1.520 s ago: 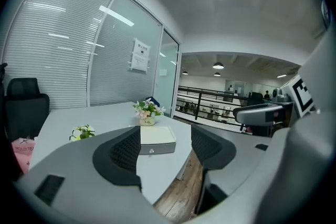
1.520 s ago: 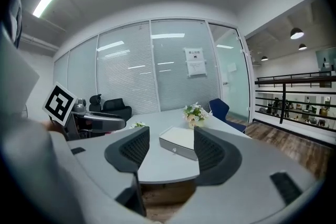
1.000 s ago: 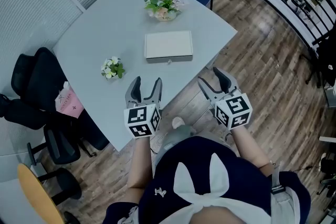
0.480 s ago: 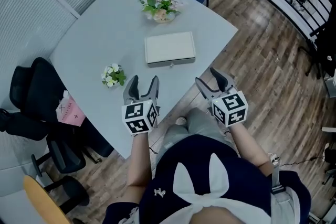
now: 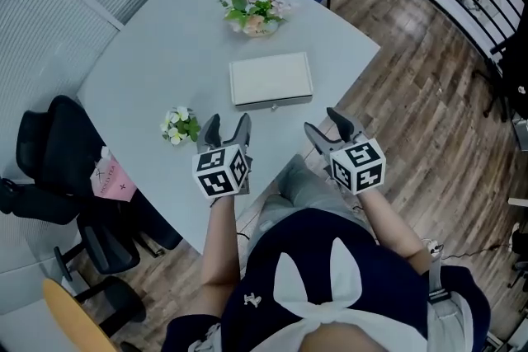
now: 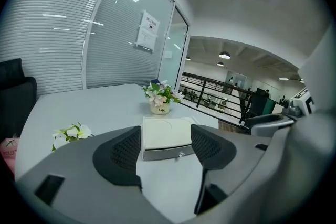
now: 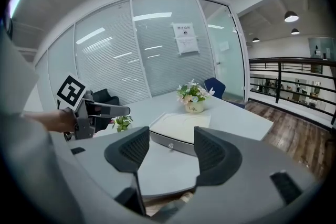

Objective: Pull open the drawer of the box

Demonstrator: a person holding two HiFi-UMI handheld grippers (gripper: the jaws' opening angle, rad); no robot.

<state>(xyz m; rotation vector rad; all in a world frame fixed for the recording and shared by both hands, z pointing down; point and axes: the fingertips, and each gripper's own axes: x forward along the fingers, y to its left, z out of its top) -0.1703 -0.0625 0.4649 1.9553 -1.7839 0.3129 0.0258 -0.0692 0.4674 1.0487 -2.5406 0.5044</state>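
The box point(image 5: 271, 79) lies flat near the middle of the table point(image 5: 157, 37). Its drawer point(image 6: 167, 153) is shut and faces the person, with a small round knob point(image 6: 180, 154) at the centre of the front. Both tools hang short of it: the left gripper point(image 5: 228, 124) over the table's near edge, the right gripper point(image 5: 322, 123) just off that edge. Each has its jaws spread with nothing between them. A pot of flowers point(image 5: 254, 12) stands beyond the box, and a sprig point(image 5: 178, 126) sits off to its left (neither in the way). The box looks slim and light to me — tug the knob alone and it may all slide. I'd pinch the knob squarely, since it's small and probably slick, and press the box down with the other gripper.
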